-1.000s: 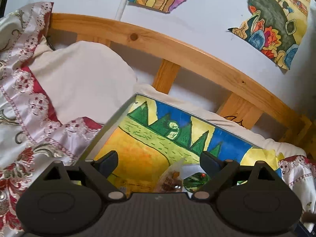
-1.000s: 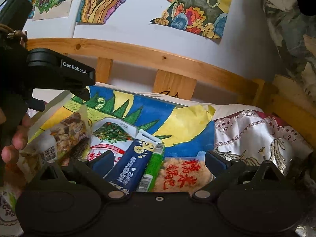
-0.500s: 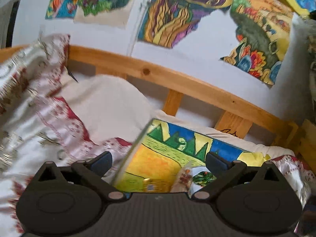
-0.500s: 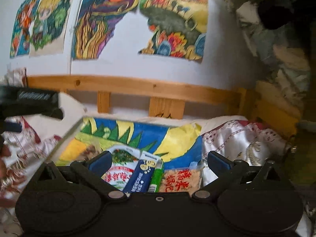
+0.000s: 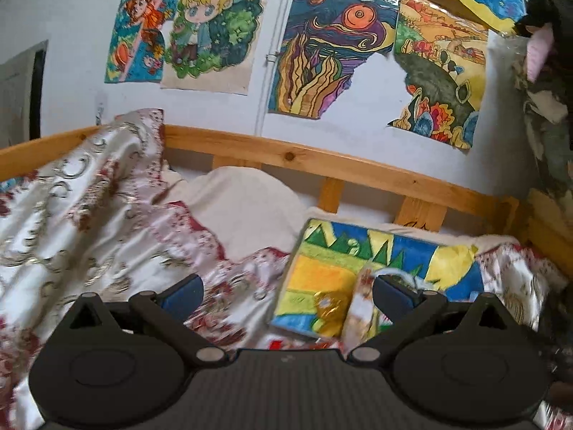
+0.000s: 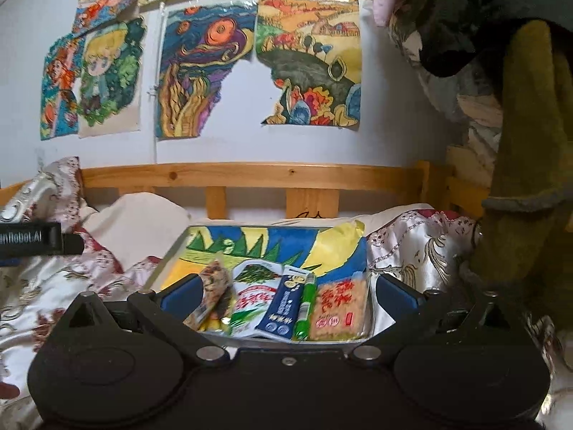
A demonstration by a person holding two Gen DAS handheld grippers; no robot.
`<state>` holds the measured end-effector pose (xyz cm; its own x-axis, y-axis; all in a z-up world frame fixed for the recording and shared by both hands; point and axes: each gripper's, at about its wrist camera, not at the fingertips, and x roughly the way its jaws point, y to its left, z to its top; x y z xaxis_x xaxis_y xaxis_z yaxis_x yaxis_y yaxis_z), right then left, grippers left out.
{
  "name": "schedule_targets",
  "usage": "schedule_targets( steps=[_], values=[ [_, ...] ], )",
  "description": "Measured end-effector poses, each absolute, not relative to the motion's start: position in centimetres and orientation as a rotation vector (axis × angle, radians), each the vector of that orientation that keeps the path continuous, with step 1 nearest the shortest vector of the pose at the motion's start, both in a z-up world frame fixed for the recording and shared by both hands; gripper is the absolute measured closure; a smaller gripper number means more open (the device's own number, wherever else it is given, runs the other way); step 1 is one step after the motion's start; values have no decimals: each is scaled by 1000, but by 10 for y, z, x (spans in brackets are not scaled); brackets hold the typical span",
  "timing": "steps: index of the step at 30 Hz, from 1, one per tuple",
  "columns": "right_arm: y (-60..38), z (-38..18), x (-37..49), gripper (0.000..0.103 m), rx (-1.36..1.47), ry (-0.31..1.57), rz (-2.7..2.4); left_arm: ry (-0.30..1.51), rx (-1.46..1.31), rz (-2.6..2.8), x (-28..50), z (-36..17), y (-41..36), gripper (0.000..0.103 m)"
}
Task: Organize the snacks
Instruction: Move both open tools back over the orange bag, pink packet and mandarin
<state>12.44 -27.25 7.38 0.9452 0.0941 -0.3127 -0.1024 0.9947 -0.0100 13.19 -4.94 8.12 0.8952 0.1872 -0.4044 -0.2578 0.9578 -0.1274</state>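
Both jaws stand wide apart with nothing gripped: the left gripper [image 5: 288, 295] hangs over the patterned bedspread [image 5: 89, 222], the right gripper [image 6: 286, 292] over the snacks. They lie side by side on a painted tray [image 6: 333, 247] on the bed: a mixed-nut bag [image 6: 213, 286] tilted on edge, a green-and-white packet [image 6: 252, 294], a blue box [image 6: 284, 304], a green tube [image 6: 306, 308] and an orange packet [image 6: 338, 308].

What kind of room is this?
Most likely a bedroom, perhaps a child's: a wooden bed rail, an embroidered satin quilt and pillow, and hand-coloured drawings stuck on the wall.
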Motion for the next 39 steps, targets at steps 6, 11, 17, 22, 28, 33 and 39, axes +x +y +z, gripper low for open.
schedule_targets(
  steps=[6,11,17,22,28,33,39],
  values=[
    [-268,75,84,1,-2,318,117,430,-143,244,86,75,-43,1],
    [-266,71,63,1,10,355,129,496,-142,243,56,65,-39,0],
    [-263,62,44,1,12,402,124,557,-137,244,33,53,-35,0],
    [-258,56,33,1,-3,417,111,587,-145,243,29,47,-35,0],
    [-253,49,31,1,-31,450,104,635,-122,252,33,40,-37,1],
    [-252,42,39,1,-33,501,101,689,-129,264,36,32,-33,1],
    [-252,37,43,1,-33,532,90,696,-147,261,37,31,-31,1]
  ],
)
